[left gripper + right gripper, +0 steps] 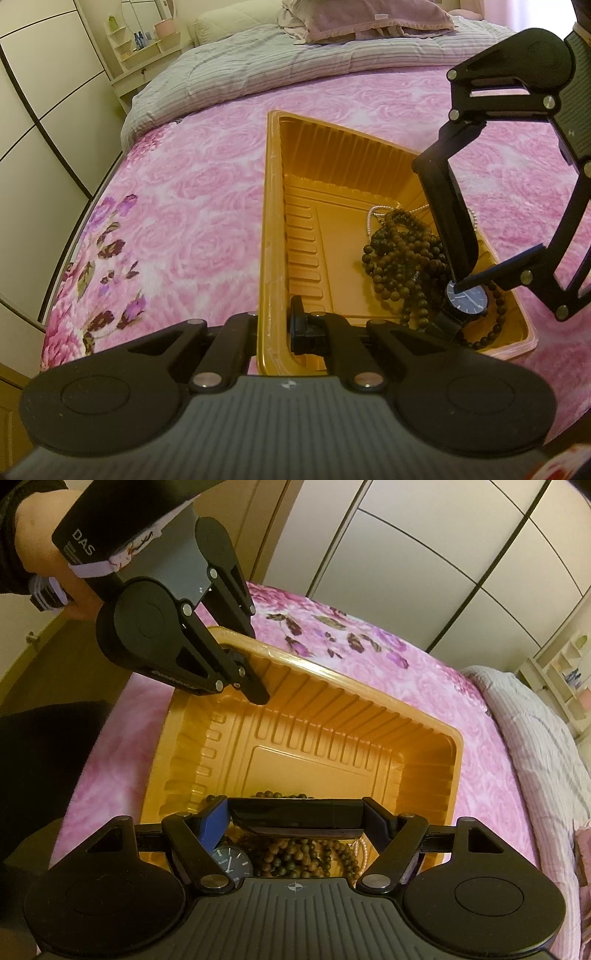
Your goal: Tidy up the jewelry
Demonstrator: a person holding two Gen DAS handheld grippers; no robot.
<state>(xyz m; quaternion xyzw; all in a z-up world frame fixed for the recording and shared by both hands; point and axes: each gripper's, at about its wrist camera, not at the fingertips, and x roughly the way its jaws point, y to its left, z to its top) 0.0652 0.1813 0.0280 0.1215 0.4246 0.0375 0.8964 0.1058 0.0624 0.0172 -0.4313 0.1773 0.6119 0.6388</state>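
Two grippers are working the ribbed gold plastic tray (275, 206): your left gripper (275, 328) pinches its near rim, while your right gripper (461, 284), jaws spread, hangs directly over the dark-faced black wristwatch (466, 301) lying beside brown wooden bead strands (400, 254), strap trailing toward you.

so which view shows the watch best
The left wrist view: the watch shows its whole dark face and part of its strap, lying in the gold tray among beads. The right wrist view shows only part of its face behind the gripper.
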